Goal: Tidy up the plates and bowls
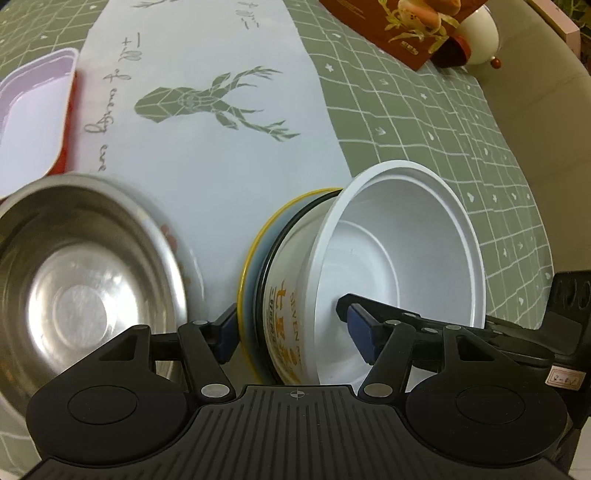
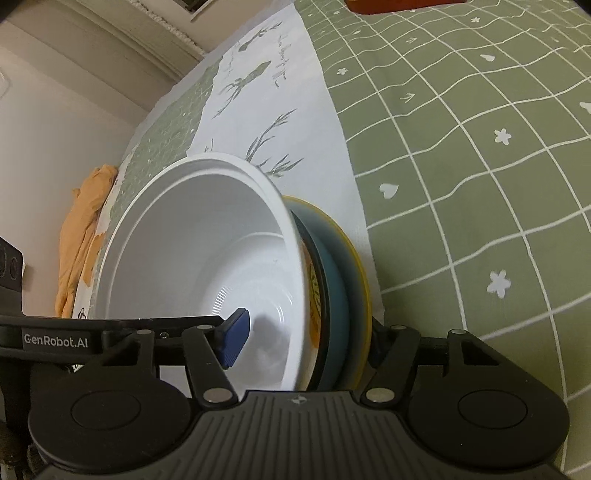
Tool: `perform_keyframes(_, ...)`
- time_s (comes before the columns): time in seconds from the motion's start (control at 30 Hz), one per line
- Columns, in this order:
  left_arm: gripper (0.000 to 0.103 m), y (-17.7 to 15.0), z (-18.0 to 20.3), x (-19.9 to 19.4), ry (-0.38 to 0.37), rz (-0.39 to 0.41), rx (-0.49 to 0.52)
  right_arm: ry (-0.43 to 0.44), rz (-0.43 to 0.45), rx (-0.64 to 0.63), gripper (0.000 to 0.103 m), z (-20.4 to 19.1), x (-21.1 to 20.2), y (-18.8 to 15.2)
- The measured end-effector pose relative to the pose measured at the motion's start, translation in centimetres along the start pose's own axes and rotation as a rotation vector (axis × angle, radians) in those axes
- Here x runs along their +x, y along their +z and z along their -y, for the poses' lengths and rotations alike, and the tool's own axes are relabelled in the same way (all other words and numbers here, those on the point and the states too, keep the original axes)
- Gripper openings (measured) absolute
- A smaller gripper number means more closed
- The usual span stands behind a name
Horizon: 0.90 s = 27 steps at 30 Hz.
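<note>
A white bowl [image 1: 402, 258] with orange print sits nested on a blue plate with a yellow rim [image 1: 255, 266]. My left gripper [image 1: 295, 328] is shut on the stack, one pad inside the bowl and one behind the plate. My right gripper [image 2: 306, 332] is shut on the same bowl [image 2: 207, 251] and plate [image 2: 351, 280] from the other side. The stack is tilted on edge above the tablecloth. A steel bowl [image 1: 85, 273] lies at the left in the left wrist view.
A pink tray [image 1: 33, 107] on a red one sits at the far left. A red-brown box [image 1: 410, 26] and a white round object [image 1: 480, 33] stand at the back right. An orange cloth [image 2: 81, 236] lies at the table's left edge.
</note>
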<state>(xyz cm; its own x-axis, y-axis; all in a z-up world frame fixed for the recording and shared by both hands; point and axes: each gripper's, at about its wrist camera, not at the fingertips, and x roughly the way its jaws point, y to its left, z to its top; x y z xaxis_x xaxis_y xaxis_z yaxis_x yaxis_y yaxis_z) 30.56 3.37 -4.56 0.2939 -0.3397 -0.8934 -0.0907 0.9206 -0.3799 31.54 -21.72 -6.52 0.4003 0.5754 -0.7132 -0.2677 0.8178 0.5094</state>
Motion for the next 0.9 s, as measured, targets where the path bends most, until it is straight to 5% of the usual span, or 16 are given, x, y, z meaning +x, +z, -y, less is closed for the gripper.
perform_keyframes(0.27,0.065,-2.3,-0.3,-0.8,0.01,-0.025,0.022,0.033,-0.071,-0.009,0.066,-0.5,-0.4,-2.3)
perform_keyframes(0.9,0.066,-1.6,0.1,0.0,0.042,-0.013,0.048,0.068,-0.111,0.099,0.066,0.7,0.8,-1.7)
